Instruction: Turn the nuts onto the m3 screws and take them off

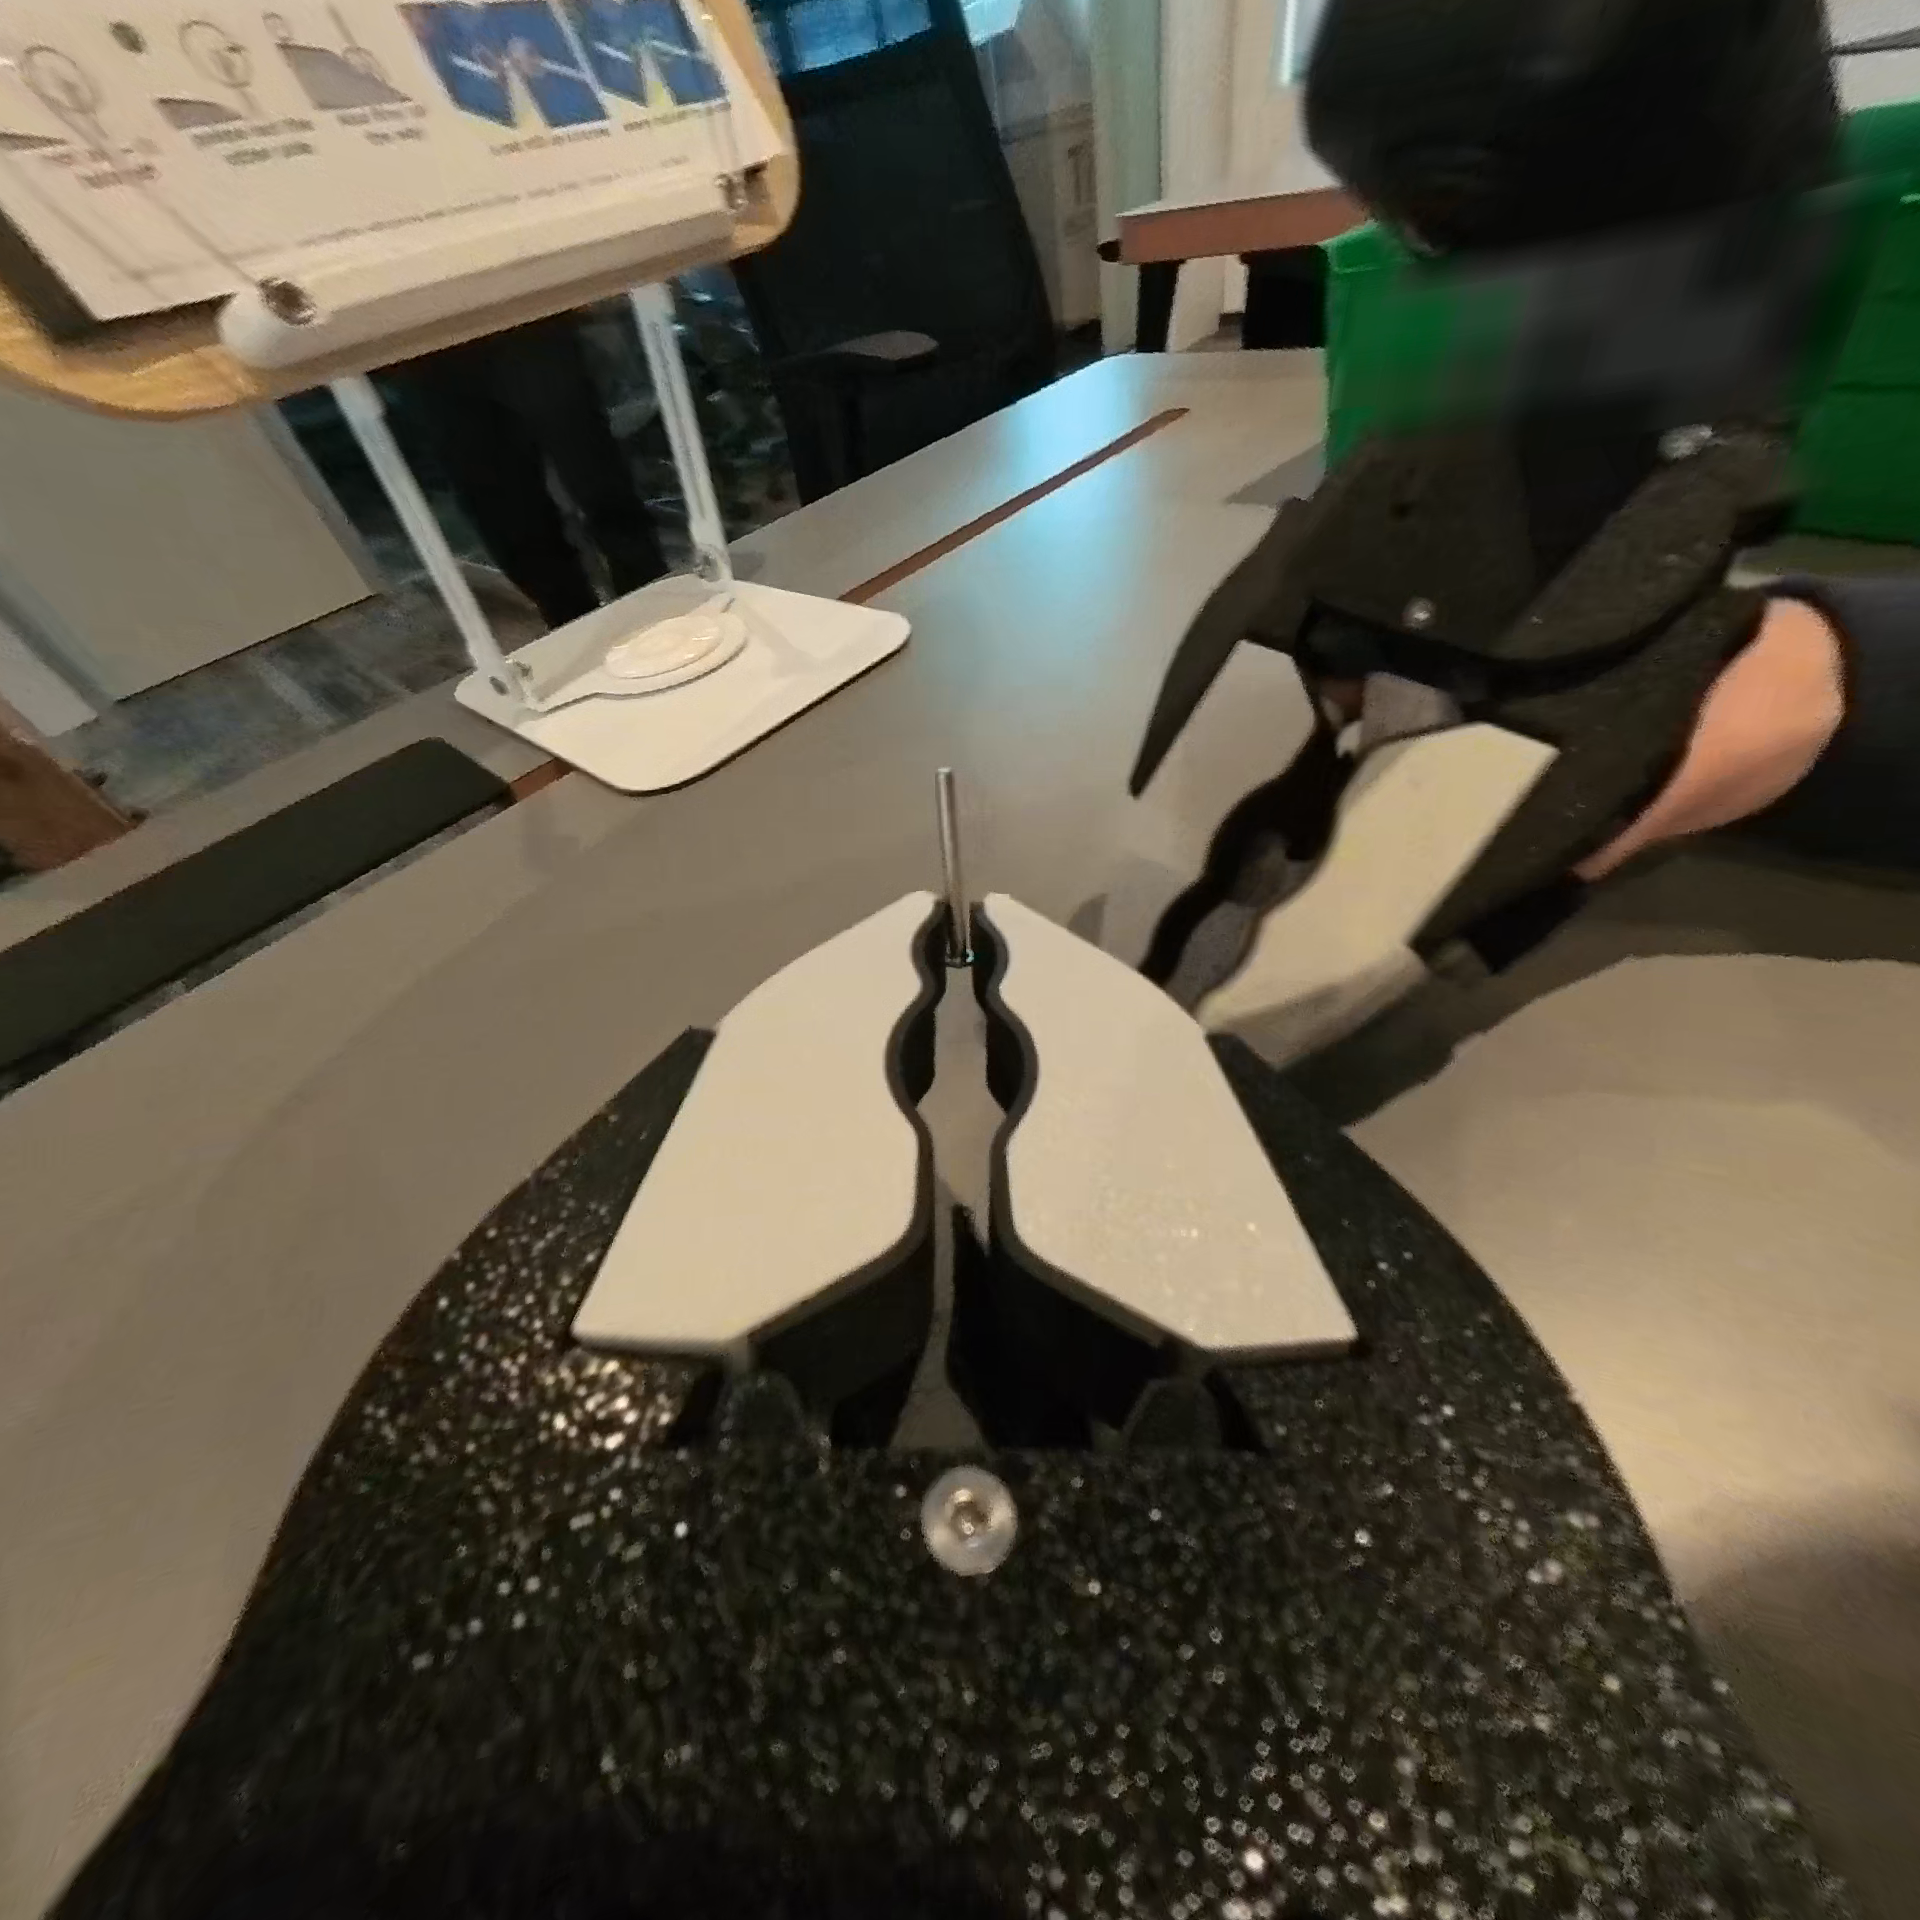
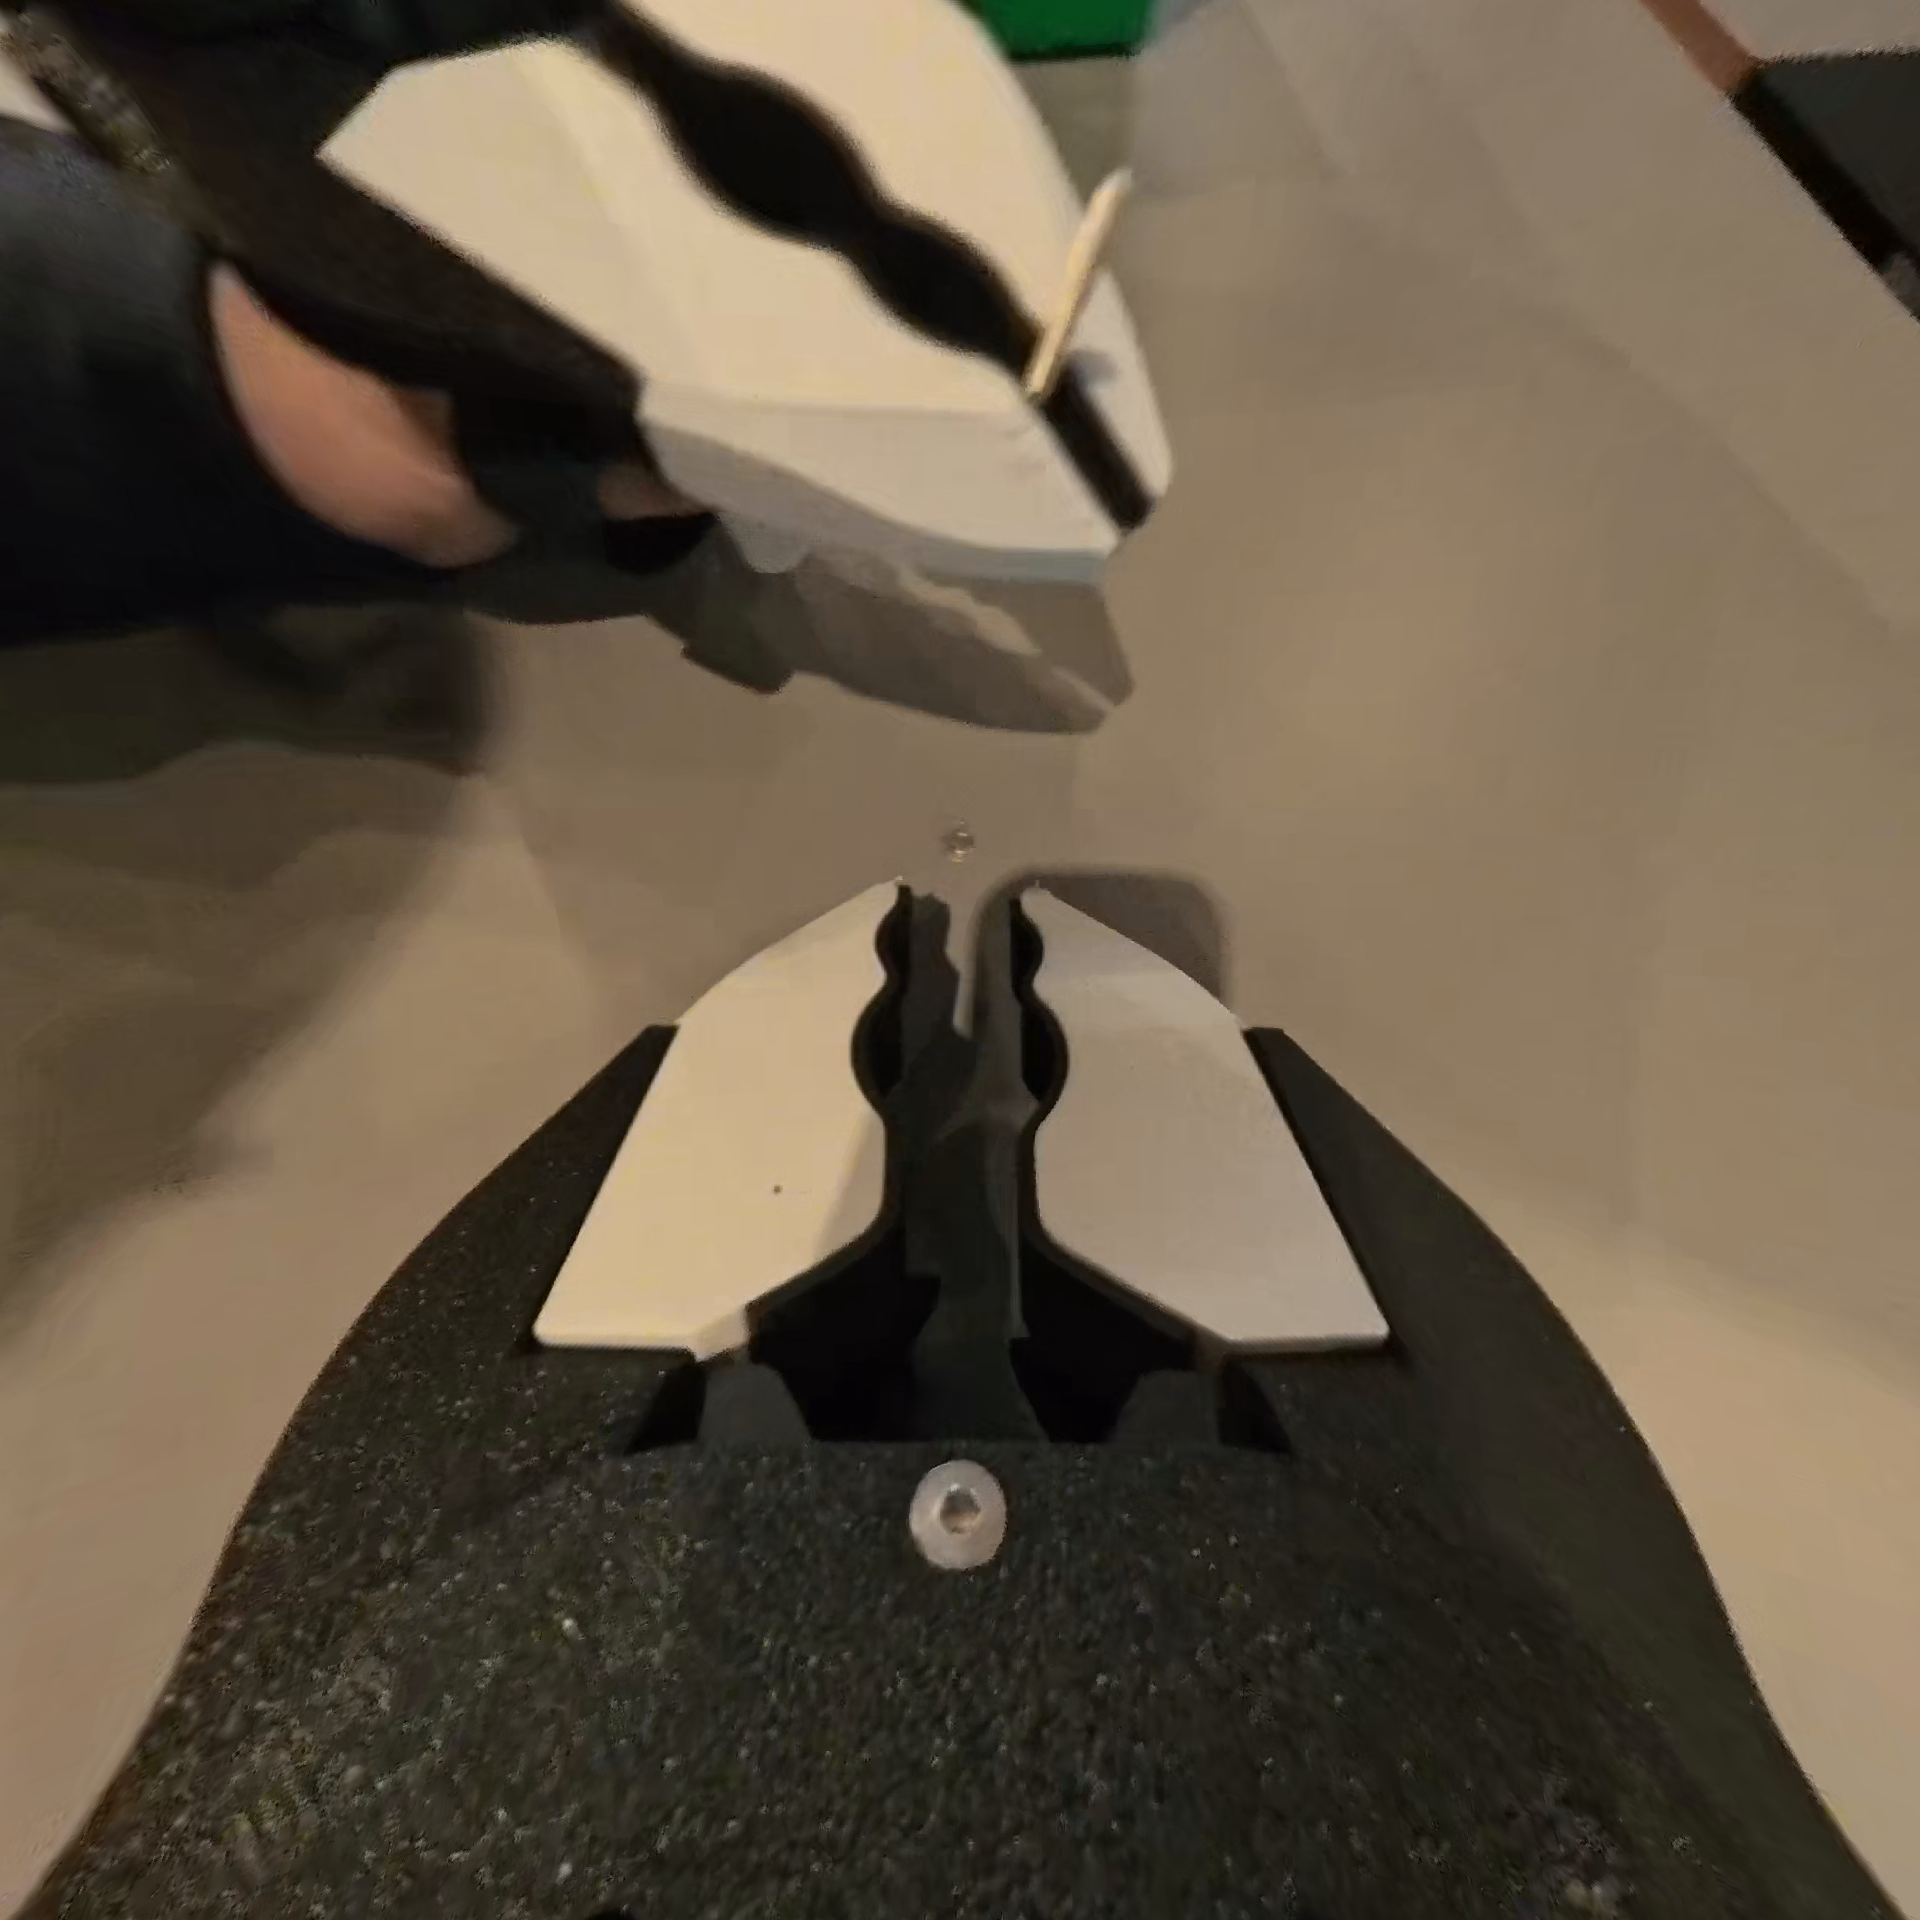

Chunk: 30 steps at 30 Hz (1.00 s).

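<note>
on the grey table (image 1: pixel 312 1039), a pick-up that can slip
left gripper (image 1: pixel 954 914) pinches the upright screw (image 1: pixel 945 831) by its base; right gripper (image 2: pixel 961 899) fingers stand slightly spread, the tiny nut (image 2: pixel 958 840) lying loose at 12 o'clock, likely to skid away if nudged.

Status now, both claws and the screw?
Left claw shut on screw, upright. Right claw open, empty, low over table. Small nut just ahead. Nothing between.

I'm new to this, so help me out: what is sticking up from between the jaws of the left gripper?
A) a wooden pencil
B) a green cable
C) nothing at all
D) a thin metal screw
D: a thin silvery screw stands upright, its lower end pinched at the left gripper tips.
</note>
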{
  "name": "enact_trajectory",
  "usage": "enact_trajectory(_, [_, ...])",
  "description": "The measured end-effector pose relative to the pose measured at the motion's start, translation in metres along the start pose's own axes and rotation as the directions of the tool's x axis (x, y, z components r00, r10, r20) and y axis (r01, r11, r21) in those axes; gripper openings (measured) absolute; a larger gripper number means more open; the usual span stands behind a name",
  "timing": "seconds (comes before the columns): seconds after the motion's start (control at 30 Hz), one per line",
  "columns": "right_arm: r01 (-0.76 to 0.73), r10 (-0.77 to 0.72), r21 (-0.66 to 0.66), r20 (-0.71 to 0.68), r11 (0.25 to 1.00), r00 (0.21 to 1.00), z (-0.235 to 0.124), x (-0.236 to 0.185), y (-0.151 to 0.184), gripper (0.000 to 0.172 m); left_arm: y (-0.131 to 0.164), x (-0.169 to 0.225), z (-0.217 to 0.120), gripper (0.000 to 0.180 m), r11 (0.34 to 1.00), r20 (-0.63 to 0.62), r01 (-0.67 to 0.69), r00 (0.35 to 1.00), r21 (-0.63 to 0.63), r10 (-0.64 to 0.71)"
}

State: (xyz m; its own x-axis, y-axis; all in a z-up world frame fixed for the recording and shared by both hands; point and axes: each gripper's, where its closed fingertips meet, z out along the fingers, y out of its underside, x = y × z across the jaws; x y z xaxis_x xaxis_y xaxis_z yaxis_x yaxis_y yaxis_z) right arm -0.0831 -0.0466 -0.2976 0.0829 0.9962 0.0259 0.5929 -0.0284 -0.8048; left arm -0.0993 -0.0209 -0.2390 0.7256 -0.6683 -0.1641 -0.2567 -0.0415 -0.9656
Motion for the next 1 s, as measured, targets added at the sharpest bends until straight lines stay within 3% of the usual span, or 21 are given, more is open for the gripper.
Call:
enact_trajectory(0.33, [0.098,-0.100,0.017,0.199,0.995,0.975,0.011,-0.002,-0.010,0.028,-0.010,-0.013,-0.017,0.003,0.987,-0.078,0.120,0.991,0.109,-0.112])
enact_trajectory(0.57, [0.164,-0.146,-0.016,0.375,0.986,0.915,0.016,-0.003,-0.005,0.020,-0.012,-0.009,-0.017,0.003,0.985,-0.132,0.120,0.986,0.120,-0.104])
enact_trajectory(1.0, [0.234,-0.203,-0.046,0.354,0.971,0.913,0.021,-0.002,0.000,0.013,-0.016,-0.014,-0.021,0.003,0.968,-0.172,0.195,0.971,0.155,-0.168])
